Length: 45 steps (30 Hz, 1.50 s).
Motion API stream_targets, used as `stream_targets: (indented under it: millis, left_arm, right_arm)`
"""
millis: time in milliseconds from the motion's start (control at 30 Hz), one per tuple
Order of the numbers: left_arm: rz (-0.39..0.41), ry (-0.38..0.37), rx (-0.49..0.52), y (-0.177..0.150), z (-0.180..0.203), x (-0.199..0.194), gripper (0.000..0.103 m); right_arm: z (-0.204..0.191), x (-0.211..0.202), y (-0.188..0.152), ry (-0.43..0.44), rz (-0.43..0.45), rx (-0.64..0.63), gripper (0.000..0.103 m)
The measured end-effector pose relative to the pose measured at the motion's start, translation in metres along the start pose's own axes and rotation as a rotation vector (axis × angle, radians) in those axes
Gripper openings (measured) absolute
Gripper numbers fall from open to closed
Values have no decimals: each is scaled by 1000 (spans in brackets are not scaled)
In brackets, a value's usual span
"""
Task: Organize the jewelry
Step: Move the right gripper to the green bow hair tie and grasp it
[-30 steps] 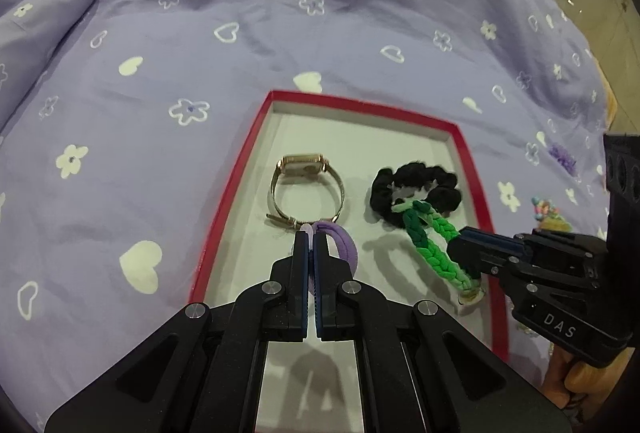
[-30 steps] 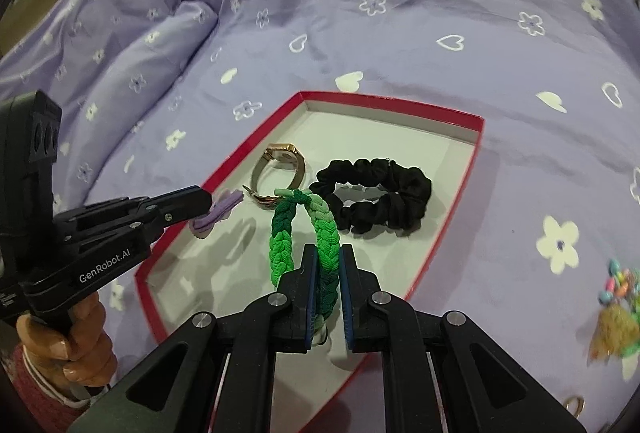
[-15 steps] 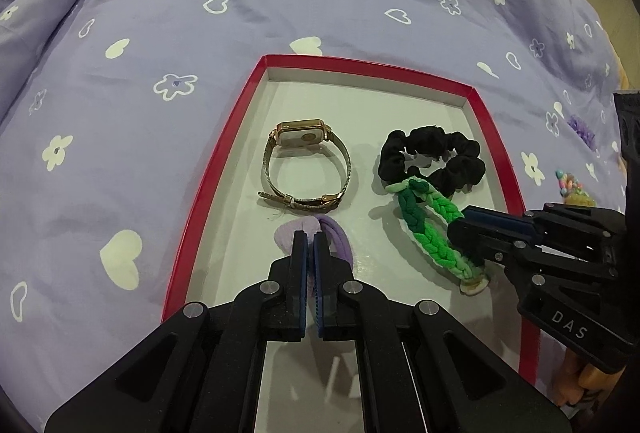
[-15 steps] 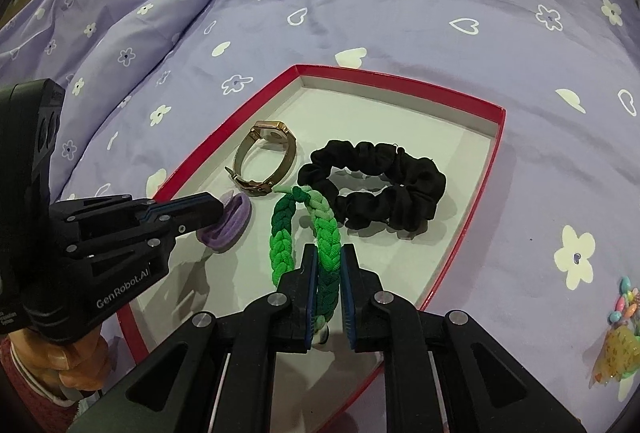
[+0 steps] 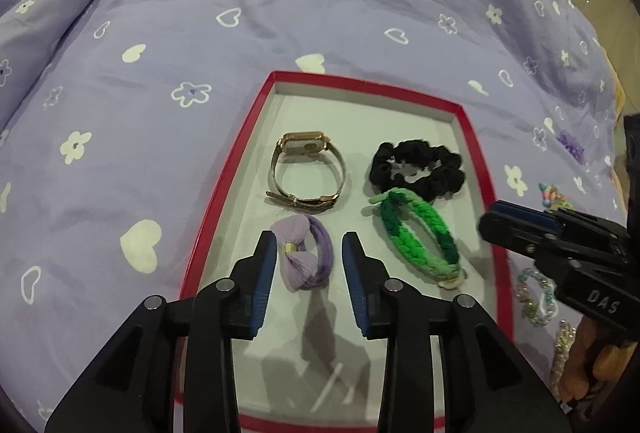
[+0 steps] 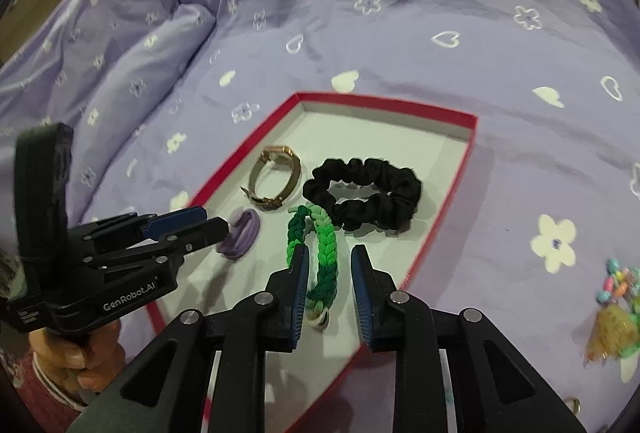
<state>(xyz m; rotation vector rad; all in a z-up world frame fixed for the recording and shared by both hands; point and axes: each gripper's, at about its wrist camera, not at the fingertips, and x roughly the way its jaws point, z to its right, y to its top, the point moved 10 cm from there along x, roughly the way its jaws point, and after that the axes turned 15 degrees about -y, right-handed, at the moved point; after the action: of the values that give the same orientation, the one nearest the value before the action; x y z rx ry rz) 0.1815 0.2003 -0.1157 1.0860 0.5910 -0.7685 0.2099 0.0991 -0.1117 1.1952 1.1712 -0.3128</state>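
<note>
**Mia:** What do the left tongs [image 5: 308, 257] have?

**Ben:** Nothing. The two blue fingers [image 5: 265, 275] stand wide apart. The purple bow hair tie [image 5: 306, 257] lies flat in the gap between them, on the floor of the red-rimmed tray [image 5: 224, 189], and neither finger is touching it.

**Mia:** And the right tongs [image 6: 330, 265]?

**Ben:** Those are spread apart too. The green braided bracelet [image 6: 320, 249] lies between the tips, with its far end reaching out ahead of them. It rests on the tray floor and nothing squeezes it.

**Mia:** What sits past the tips?

**Ben:** Ahead of the left tongs is the gold watch [image 5: 306, 171], lying on its side just beyond the bow. Ahead of the right tongs is the black scrunchie [image 6: 362, 193], and the far end of the bracelet touches it.

**Mia:** Where is the tray?

**Ben:** On a purple bedspread [image 5: 200, 33] with white hearts and flowers. Off to the right of the right tongs, some colorful beaded pieces [image 6: 616, 283] lie on the cloth, outside the tray.
</note>
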Motion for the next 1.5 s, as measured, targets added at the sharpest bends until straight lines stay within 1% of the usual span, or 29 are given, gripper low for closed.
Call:
stream_targets:
  millis: [133,233,400,500,667,833,1100,1167,1267,1500]
  left_arm:
    - [17,-17,-3,-1,11,-11,38]
    - [29,-38,-2,-1,24,-17,40]
    - [39,-72,23,-1,54,-23,43]
    - [42,-91,45,0,74,-24,48]
    - [29,-126,86,-2,107,-20,49]
    - [4,-153,122,-7,135,-11,50]
    - [-38,-198,176,-13,181,10,51]
    - [-48,-209,195,-14,194,16,54]
    - [-65,-230,220,-16,212,26,57]
    - [-116,-256,268,-22,244,56,57]
  right_arm:
    - [17,-26,-4,7,42,52,32]
    - [37,-44,-13,-6,63,90,33]
    - [82,-70,-35,-53,80,171,34]
    - [110,-84,-48,-84,87,216,35]
    - [148,-102,-65,-133,95,275,35]
    - [178,-113,-78,-167,101,313,36]
    - [212,-119,-88,-200,107,355,36]
    - [220,-116,-89,-206,103,361,36]
    - [233,-109,-89,-220,90,360,36]
    - [244,-84,-78,-214,57,315,36]
